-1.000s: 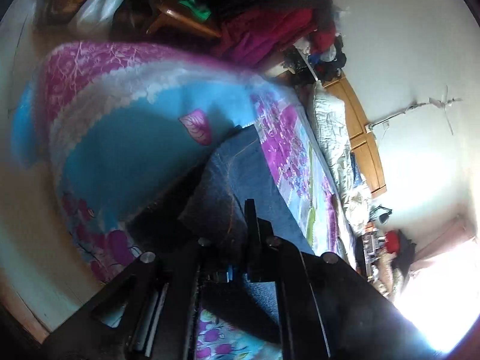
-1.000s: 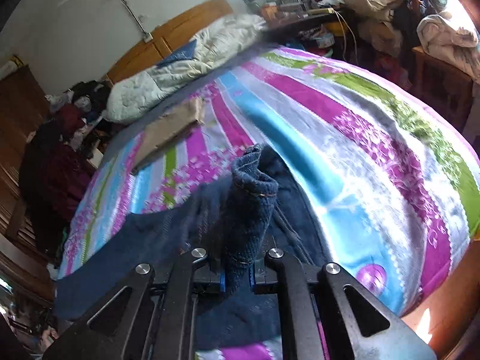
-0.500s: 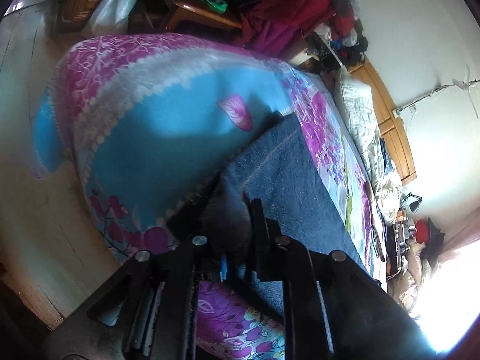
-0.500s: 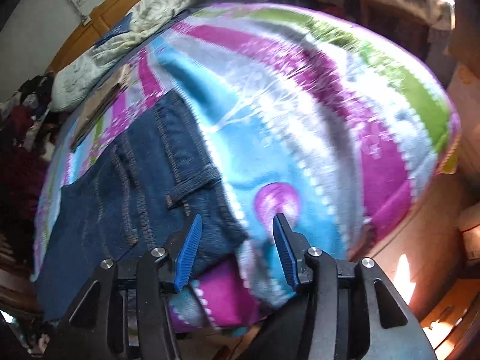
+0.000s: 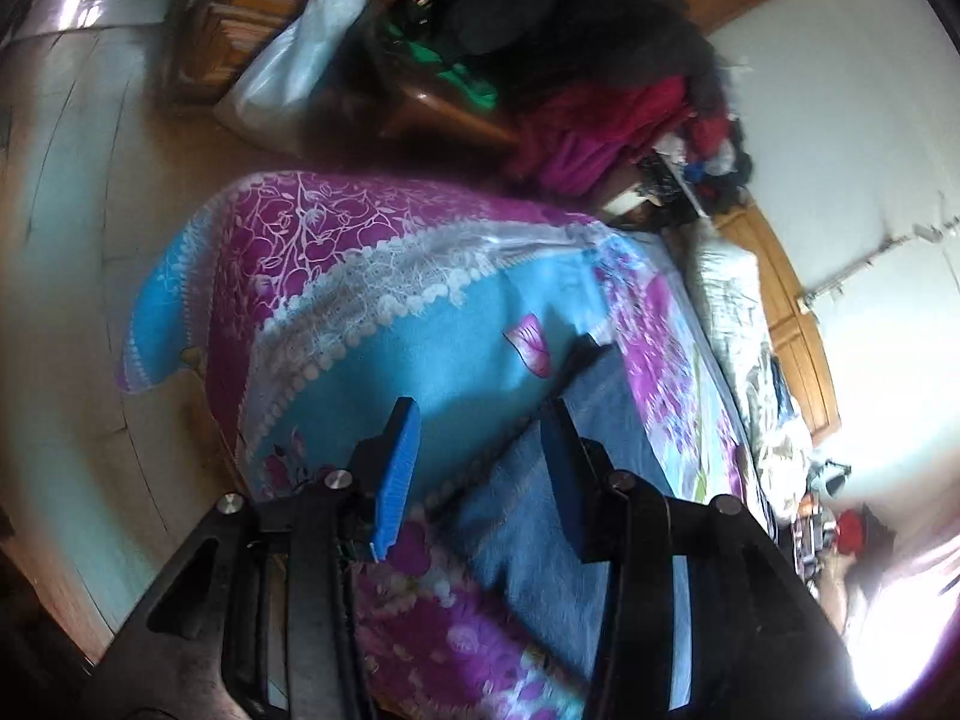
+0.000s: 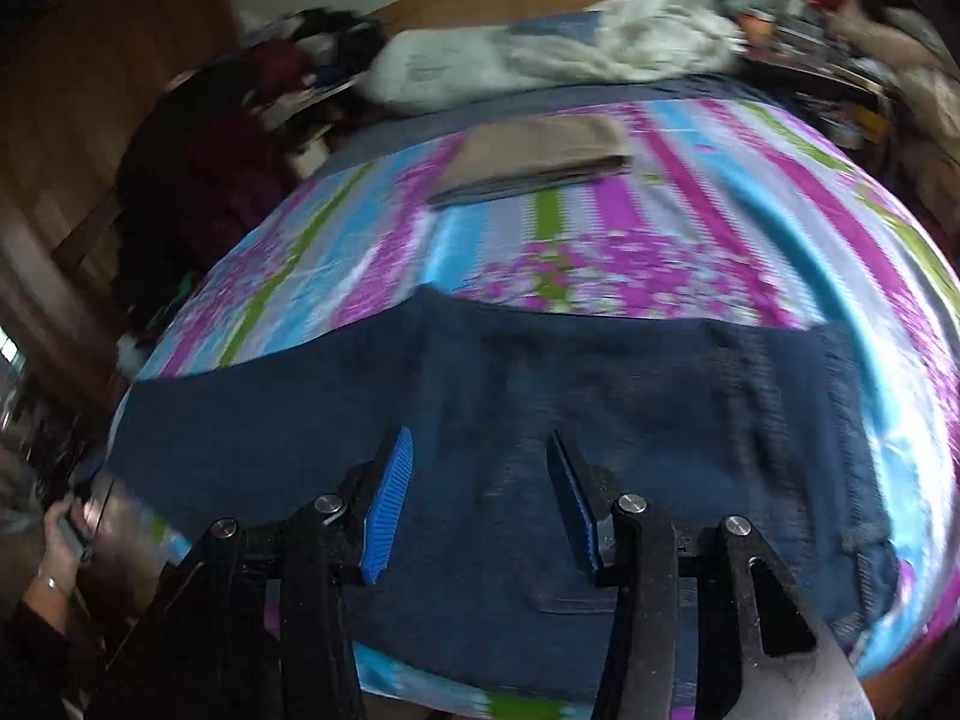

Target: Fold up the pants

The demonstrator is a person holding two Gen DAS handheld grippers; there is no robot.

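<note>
Dark blue jeans (image 6: pixel 540 396) lie flat across the near end of a bed with a striped floral cover (image 6: pixel 600 228). My right gripper (image 6: pixel 480 450) hovers open above the middle of the jeans, blue pads apart, nothing between them. In the left wrist view the jeans (image 5: pixel 540 510) run along the bed edge, one end near the cover's blue patch. My left gripper (image 5: pixel 480 420) is open over that end, holding nothing.
A folded tan garment (image 6: pixel 540 156) lies further up the bed, with a white quilt (image 6: pixel 540 54) at the wooden headboard. Piled clothes and wooden furniture (image 5: pixel 570 90) stand beside the bed. A person's hand (image 6: pixel 60 540) shows at lower left.
Both grippers held bunched jeans a second ago. The right one let go first, then the left; the jeans now lie spread flat and both grippers have pulled back.
</note>
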